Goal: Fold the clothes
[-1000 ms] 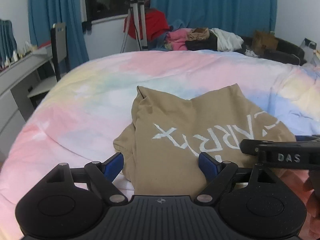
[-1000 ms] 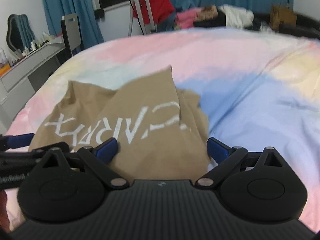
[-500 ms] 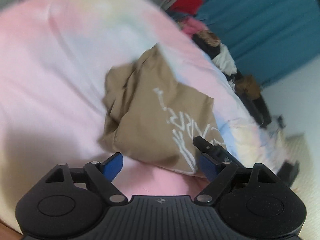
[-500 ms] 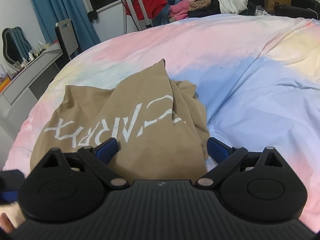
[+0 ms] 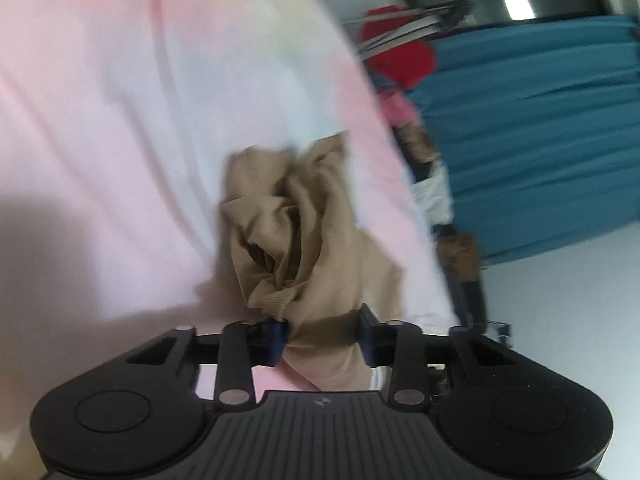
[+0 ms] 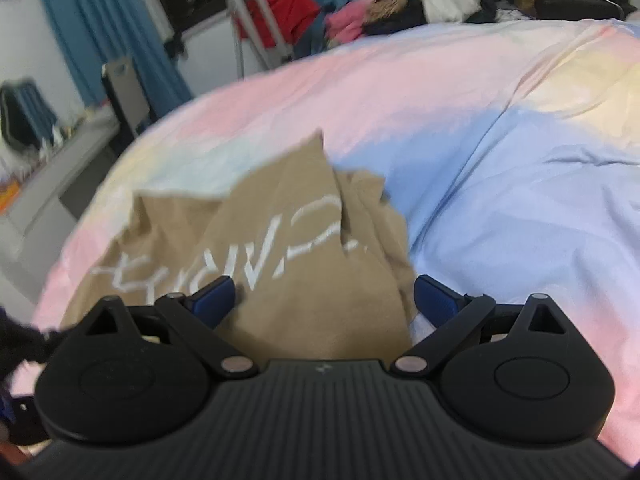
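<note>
A tan shirt (image 6: pixel 280 232) with white lettering lies crumpled on the pastel bedspread (image 6: pixel 500 168). In the left wrist view the shirt (image 5: pixel 312 248) is bunched in folds, and my left gripper (image 5: pixel 322 338) is partly closed with a thick fold of tan cloth between its blue pads. My right gripper (image 6: pixel 324 300) is open, its jaws wide apart over the near edge of the shirt, holding nothing. The left wrist view is tilted and blurred.
A pile of clothes (image 6: pixel 404 8) and a red item (image 6: pixel 288 4) by a tripod lie beyond the bed's far edge. Blue curtains (image 5: pixel 540 132) hang behind. A grey desk (image 6: pixel 48 168) and chair (image 6: pixel 124 92) stand to the left.
My left gripper has rolled sideways, moved onto the shirt's edge and closed on a fold of it. The right gripper stays open and has edged closer over the shirt.
</note>
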{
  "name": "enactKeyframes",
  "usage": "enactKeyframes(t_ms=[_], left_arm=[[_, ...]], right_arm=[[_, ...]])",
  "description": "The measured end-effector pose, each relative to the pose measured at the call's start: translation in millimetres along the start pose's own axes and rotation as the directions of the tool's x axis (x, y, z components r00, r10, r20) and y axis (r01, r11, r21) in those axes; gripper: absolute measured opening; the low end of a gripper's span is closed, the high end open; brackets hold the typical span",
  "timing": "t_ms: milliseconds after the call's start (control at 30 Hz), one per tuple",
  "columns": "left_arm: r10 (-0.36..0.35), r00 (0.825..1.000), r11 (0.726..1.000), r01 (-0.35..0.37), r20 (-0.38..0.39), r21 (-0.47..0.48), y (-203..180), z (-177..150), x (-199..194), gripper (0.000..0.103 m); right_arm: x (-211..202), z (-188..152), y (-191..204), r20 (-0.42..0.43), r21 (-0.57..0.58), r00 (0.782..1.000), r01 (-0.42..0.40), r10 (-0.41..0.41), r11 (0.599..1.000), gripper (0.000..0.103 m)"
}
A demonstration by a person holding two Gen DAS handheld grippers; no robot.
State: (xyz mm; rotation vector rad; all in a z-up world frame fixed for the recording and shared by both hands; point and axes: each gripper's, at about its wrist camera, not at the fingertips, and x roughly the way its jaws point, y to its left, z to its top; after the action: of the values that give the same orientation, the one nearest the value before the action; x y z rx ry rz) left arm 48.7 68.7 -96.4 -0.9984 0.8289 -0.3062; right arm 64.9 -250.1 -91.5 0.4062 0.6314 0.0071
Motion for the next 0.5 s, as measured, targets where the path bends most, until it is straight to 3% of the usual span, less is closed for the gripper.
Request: enactKeyframes(t_ms=[67, 133, 233, 300, 433, 500], left_arm=[[-0.031, 0.999, 0.999, 0.03, 0.009, 0.015, -6, 0, -2, 0.032], [-0.061, 0.998, 0.998, 0.061, 0.017, 0.031, -12, 1, -4, 0.03], [-0.106, 0.994, 0.993, 0.105, 0.028, 0.054, -22, 2, -7, 0.028], [-0.114, 0.993, 0.992, 0.112, 0.04, 0.053, -23, 3, -7, 0.027], [-0.123, 0.991, 0.992, 0.121, 0.056, 0.044, -22, 6, -8, 0.027], [-0.127, 0.99, 0.991, 0.125, 0.063, 0.038, -21, 7, -9, 0.027]], right_arm=[[-28, 13, -2, 0.098, 0.059, 0.992, -0.08, 0.074, 0.995, 0.098], [-57, 26, -5, 0.185, 0.124, 0.968, -0.195, 0.17, 0.973, 0.099], [-69, 24, -13, 0.144, 0.276, 0.915, -0.402, 0.376, 0.873, 0.099], [-59, 9, -16, 0.068, 0.407, 0.862, -0.484, 0.503, 0.775, 0.099], [-15, -36, -17, -0.056, 0.679, 0.758, -0.449, 0.65, 0.581, 0.101], [6, -49, -15, -0.091, 0.752, 0.723, -0.401, 0.685, 0.523, 0.101]])
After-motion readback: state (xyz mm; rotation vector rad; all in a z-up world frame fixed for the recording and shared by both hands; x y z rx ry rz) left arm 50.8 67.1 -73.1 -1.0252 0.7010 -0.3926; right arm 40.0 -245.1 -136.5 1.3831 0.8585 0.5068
